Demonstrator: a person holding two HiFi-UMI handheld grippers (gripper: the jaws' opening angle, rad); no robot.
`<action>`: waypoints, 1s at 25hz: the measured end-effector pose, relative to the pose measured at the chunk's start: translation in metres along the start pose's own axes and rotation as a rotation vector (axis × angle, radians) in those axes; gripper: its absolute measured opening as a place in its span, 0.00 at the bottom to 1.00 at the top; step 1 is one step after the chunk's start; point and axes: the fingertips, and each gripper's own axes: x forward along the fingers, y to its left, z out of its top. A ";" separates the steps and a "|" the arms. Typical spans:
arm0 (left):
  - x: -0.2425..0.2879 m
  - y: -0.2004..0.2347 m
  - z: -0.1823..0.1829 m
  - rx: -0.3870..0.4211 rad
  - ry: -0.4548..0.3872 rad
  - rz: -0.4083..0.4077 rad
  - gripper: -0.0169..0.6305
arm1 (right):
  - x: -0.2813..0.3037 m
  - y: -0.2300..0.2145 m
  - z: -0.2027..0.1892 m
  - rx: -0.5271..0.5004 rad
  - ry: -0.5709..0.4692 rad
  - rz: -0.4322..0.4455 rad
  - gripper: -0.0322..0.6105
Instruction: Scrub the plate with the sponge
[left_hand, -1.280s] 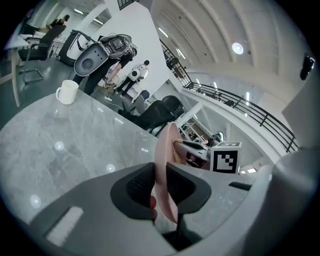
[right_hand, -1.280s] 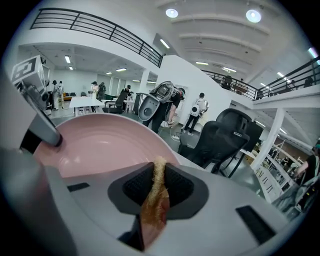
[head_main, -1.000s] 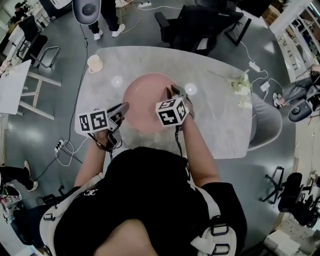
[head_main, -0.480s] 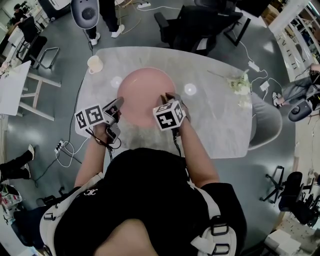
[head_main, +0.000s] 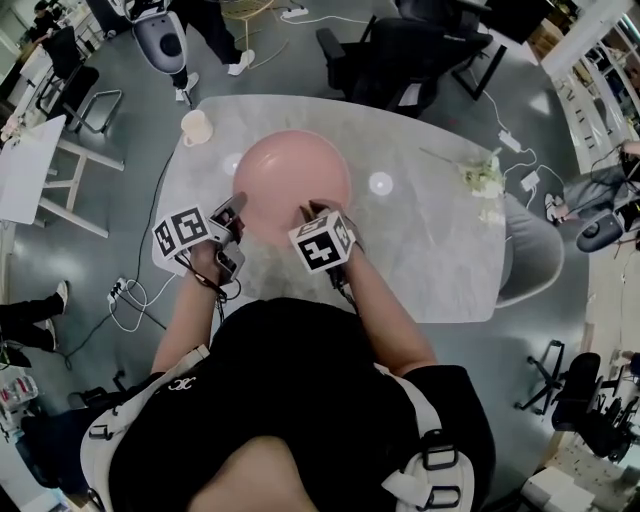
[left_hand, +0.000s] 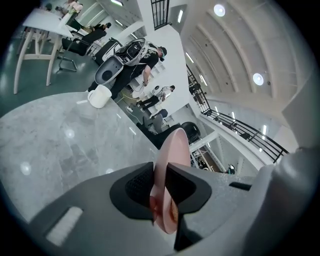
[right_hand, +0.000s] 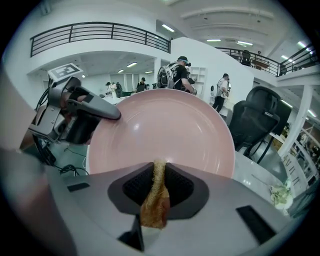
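Observation:
The pink plate is tilted up off the grey marble table, its hollow face toward me. My left gripper is shut on the plate's left rim; in the left gripper view the plate stands edge-on between the jaws. My right gripper is shut on a thin brown sponge, whose tip is at the lower face of the plate. In the right gripper view the left gripper shows at the plate's left edge.
A cream mug stands at the table's far left corner. A sprig of pale flowers lies at the far right. Black chairs stand behind the table, people stand farther off, and cables lie on the floor to the left.
The plate has been lifted and tipped up toward me by the left gripper. The right gripper with the sponge has moved left and nearer, from the plate's right edge to its lower face.

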 end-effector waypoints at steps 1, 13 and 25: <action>0.000 0.001 0.000 -0.006 -0.006 0.003 0.13 | 0.001 0.006 0.002 -0.002 0.004 0.020 0.15; -0.009 -0.001 -0.013 0.025 -0.011 0.018 0.13 | 0.004 0.065 0.021 0.046 0.017 0.198 0.15; -0.015 -0.027 -0.027 0.188 0.059 -0.050 0.13 | -0.009 0.077 0.060 0.017 -0.148 0.176 0.15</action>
